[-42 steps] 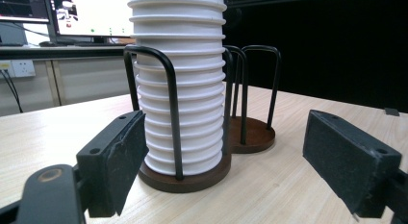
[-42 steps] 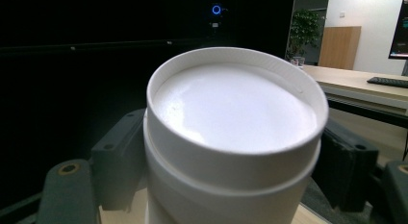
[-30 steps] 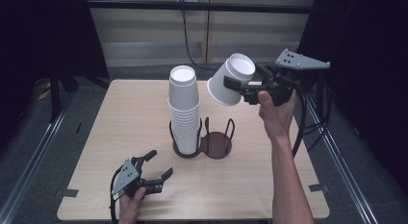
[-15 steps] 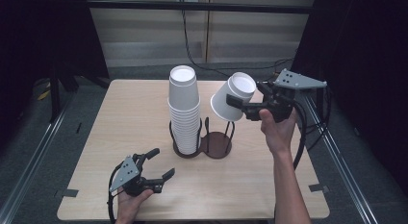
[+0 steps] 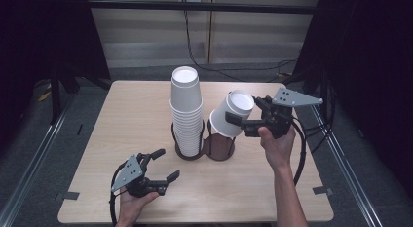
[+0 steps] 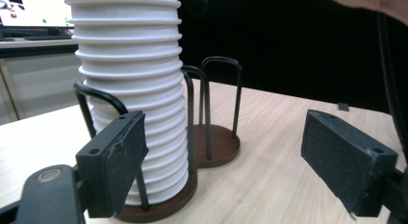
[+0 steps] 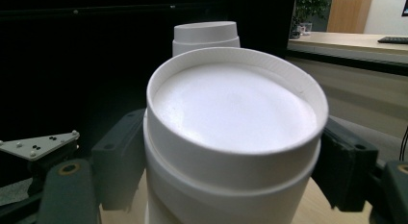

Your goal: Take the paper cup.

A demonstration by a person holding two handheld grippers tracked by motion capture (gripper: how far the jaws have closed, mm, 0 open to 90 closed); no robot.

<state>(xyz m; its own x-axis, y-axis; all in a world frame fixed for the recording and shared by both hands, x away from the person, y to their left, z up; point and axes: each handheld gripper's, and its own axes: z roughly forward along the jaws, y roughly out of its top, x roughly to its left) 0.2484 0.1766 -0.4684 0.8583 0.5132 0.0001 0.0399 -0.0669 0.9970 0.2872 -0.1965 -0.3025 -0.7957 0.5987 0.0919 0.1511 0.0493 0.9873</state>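
A tall stack of white paper cups (image 5: 186, 110) stands upside down in the left ring of a dark wire cup holder (image 5: 220, 150). My right gripper (image 5: 242, 111) is shut on a single white cup (image 5: 233, 115). That cup is tilted, bottom up, just above the holder's empty right ring. In the right gripper view the cup (image 7: 231, 108) sits between both pads, with the stack's top (image 7: 206, 34) behind it. My left gripper (image 5: 167, 163) is near the table's front left. Its jaws have just closed a little but stay apart with nothing between them, facing the stack (image 6: 134, 89).
The wooden table (image 5: 122, 120) has bare room to the left and front of the holder. Its edges drop to a dark floor with metal rails on both sides. A cable trails from the right gripper along the person's forearm.
My right gripper has carried the cup down and to the left, from above the table's back right to just over the holder's empty ring. The left gripper has barely shifted.
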